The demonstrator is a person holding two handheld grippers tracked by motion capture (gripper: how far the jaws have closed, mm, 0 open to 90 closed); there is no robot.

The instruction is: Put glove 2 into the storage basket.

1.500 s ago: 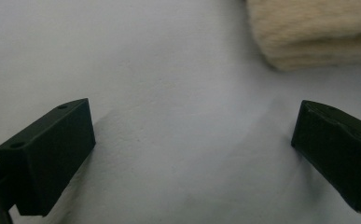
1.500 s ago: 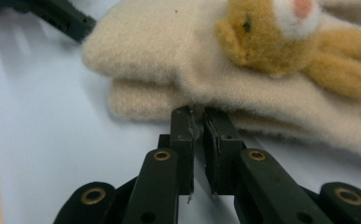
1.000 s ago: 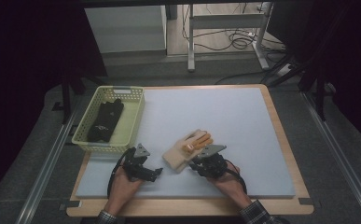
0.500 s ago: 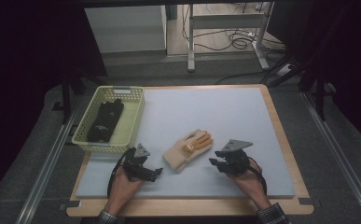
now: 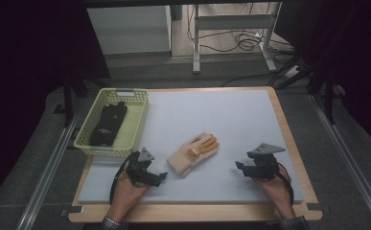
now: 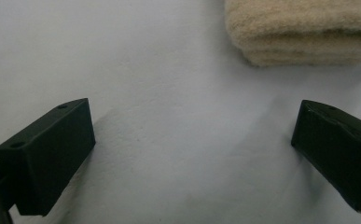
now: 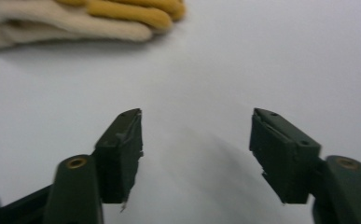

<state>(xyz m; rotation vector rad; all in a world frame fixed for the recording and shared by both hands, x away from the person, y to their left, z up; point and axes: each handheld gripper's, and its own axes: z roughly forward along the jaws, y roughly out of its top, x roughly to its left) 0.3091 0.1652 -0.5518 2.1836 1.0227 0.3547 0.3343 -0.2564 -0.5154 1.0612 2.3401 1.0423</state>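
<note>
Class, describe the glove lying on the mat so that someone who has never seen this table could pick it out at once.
Start from the pale blue mat that covers the wooden table, with a yellow-green basket at its left edge. Near the mat's front middle, between the left gripper and the right gripper, lies the glove. It is cream knit with orange-yellow fingers, unlike the black gloves in the basket.

Bare mat (image 5: 231, 120) open right of glove (image 5: 193, 153); basket (image 5: 137, 122) walls off far-left corner.

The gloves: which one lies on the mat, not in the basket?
The cream glove with orange fingers; the black glove lies in the yellow basket.
</note>
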